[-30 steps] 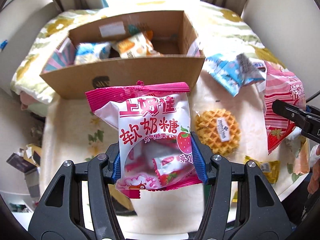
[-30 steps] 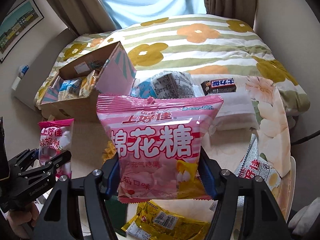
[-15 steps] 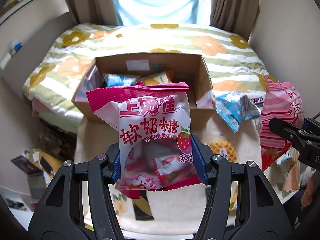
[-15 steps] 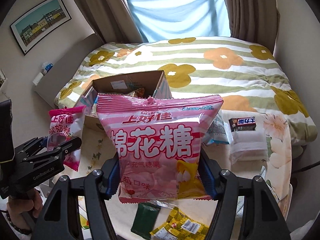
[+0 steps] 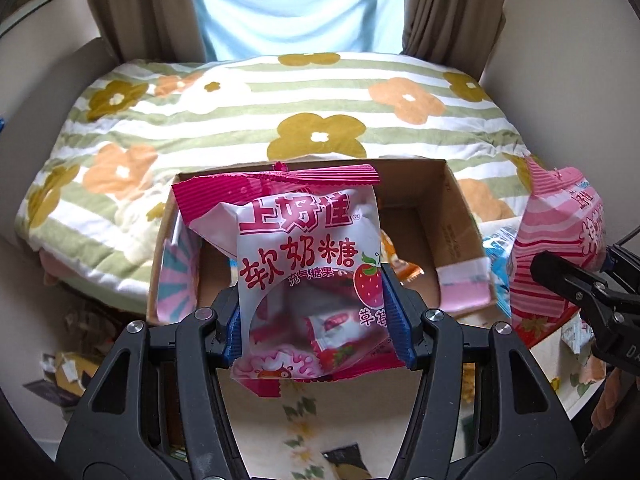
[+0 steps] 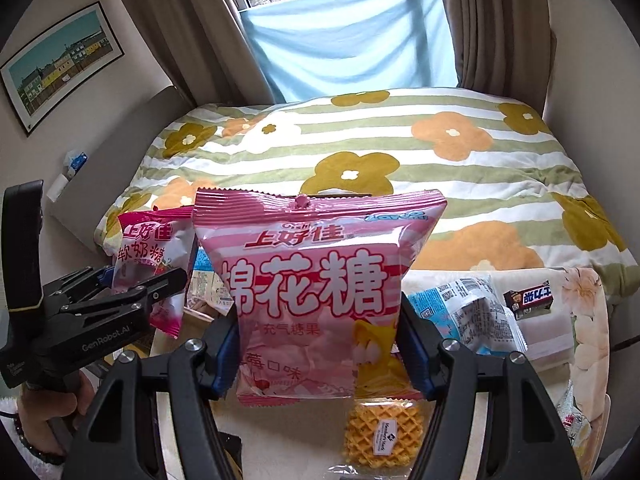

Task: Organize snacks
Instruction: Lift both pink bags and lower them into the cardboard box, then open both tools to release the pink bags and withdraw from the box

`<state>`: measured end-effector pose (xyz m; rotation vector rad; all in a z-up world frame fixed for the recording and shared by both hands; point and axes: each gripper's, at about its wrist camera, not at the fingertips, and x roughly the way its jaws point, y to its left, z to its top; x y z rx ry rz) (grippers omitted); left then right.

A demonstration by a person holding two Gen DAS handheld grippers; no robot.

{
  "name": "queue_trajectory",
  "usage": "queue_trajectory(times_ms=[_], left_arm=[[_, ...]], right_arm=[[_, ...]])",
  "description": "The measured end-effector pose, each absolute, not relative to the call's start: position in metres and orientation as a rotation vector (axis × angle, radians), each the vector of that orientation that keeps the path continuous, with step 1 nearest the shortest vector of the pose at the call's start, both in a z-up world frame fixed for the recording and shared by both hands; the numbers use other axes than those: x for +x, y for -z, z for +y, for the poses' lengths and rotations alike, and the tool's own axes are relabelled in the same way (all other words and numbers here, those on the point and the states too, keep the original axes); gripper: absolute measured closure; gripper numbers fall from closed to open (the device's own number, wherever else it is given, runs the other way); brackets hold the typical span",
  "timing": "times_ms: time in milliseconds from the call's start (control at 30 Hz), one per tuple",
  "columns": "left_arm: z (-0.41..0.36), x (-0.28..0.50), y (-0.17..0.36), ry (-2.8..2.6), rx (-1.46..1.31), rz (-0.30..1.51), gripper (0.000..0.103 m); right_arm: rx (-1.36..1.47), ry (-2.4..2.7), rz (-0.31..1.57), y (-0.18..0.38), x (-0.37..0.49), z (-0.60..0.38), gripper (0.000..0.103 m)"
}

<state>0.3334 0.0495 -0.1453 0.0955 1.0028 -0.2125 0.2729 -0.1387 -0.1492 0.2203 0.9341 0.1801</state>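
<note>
Beside the cardboard box [image 5: 460, 216], a waffle [image 6: 384, 436] lies wrapped

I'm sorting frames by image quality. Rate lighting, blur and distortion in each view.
Left wrist: window blown out white, strawberry candy bag sharp, bedspread bowed by fisheye. Right wrist: even daylight, marshmallow bag crisp, dark vignette at the corners.

Strawberry candy bag [image 5: 304, 276]: "上好佳" in white on pink, "软奶糖" in red below it, small "充气糖果" beneath, "草莓" at its 4 o'clock corner.
Marshmallow bag [image 6: 316, 280]: "上好佳" in red, large white "棉花糖", then "充气糖果", and "莓口味" at its 7 o'clock corner.
Left gripper [image 6: 120, 304]: "GenRobot.AI" on its black body.
Waffle pack [image 6: 384, 436]: a small white label, too small to read.
Dark chocolate bar [image 6: 528, 300]: white lettering, not legible.
</note>
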Motion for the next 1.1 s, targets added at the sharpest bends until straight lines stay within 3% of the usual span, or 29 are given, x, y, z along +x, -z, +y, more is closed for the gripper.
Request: queue_trajectory(times_ms=[167, 233, 300, 1100], left_arm=[[0.054, 0.37, 0.163, 0.294, 0.084, 1.035, 0.049], [0.055, 0.376, 0.167, 0.352, 0.059, 1.037, 0.04], [0.052, 0.376, 0.168, 0.335, 0.091, 1.013, 0.0], [0.087, 0.351, 0.187, 0.24, 0.176, 1.027, 0.0]], right_arm=[[0.235, -0.132, 0.955, 0.156, 0.292, -0.13, 0.04], [0.244, -0.125, 0.958, 0.158, 0.297, -0.128, 0.04], [0.242, -0.119, 0.964, 0.16, 0.302, -0.125, 0.04], [0.216, -0.207, 1.11, 0.191, 0.364, -0.092, 0.038]])
